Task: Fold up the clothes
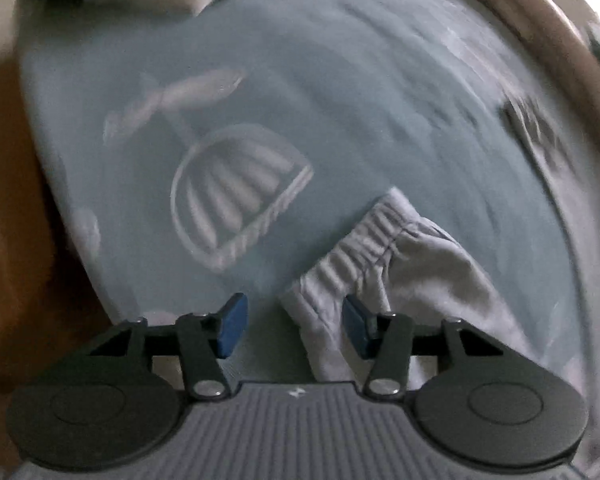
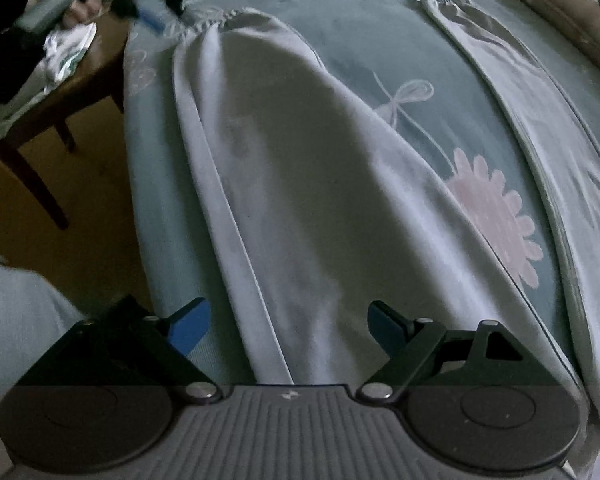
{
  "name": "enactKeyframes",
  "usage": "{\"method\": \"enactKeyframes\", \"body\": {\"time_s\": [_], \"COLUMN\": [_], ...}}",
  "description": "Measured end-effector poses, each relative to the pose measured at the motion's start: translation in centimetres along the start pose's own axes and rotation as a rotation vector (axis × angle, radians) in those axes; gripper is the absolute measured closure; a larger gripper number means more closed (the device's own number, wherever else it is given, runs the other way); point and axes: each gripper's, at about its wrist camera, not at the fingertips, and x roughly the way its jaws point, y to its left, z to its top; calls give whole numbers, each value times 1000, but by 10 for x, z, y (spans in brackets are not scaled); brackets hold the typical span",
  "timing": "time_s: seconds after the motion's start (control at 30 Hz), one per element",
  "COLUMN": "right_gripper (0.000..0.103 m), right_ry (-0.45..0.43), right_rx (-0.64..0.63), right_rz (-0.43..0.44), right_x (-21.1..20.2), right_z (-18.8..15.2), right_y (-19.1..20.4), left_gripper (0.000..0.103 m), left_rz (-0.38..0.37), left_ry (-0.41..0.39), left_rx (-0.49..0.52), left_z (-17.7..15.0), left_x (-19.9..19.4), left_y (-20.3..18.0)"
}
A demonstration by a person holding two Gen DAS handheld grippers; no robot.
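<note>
Blue bedding (image 2: 340, 40) with pale flower and shell prints covers the bed, and grey trousers (image 2: 300, 184) lie spread along it near its left edge, legs apart. Their gathered waistband (image 1: 364, 236) sits just ahead of the left gripper (image 1: 296, 326), whose blue pads stand apart, holding nothing. Over one trouser leg, the right gripper (image 2: 288, 328) hangs with its fingers also spread wide. Beside the bed stands a wooden table (image 2: 72, 92).
</note>
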Motion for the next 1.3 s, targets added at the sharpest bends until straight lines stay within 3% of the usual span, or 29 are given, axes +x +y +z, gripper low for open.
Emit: {"method": "enactKeyframes", "body": {"time_s": [0.1, 0.23, 0.3, 0.33, 0.37, 0.57, 0.73, 0.83, 0.87, 0.93, 1.1, 1.2, 1.3], "right_gripper": [14, 14, 14, 14, 14, 14, 15, 31, 42, 47, 67, 68, 72], "right_ry": [-7, 13, 22, 26, 29, 31, 47, 59, 62, 56, 58, 49, 65], "right_rx": [7, 15, 18, 18, 18, -14, -124, -262, -307, -375, -417, -452, -392], "right_rz": [7, 11, 4, 3, 2, 2, -32, -99, -121, -157, -147, -161, -146], "right_x": [1, 9, 11, 13, 14, 8, 12, 19, 22, 22, 24, 28, 28], "right_z": [9, 13, 12, 13, 14, 12, 4, -3, -5, -10, -18, -22, -17], "right_y": [5, 10, 9, 10, 12, 16, 28, 42, 46, 52, 61, 65, 60], "left_gripper": [53, 53, 67, 84, 86, 91, 91, 90, 90, 90, 88, 87, 89], "left_rz": [-88, -57, -26, -13, -4, 46, 86, 95, 98, 104, 100, 101, 106], "left_ry": [3, -43, -36, -32, -29, -6, 13, 30, 35, 46, 58, 66, 70], "left_rx": [-148, -123, -92, -78, -73, -38, -11, -25, -30, -40, -42, -32, -5], "left_z": [-8, -17, -18, -18, -18, -20, -21, -23, -24, -25, -24, -20, -17], "left_x": [11, 9, 10, 10, 8, -5, -14, -3, 1, 8, 13, 14, 14], "left_y": [18, 7, -3, -7, -7, -8, -10, -9, -9, -8, -6, -5, -6]}}
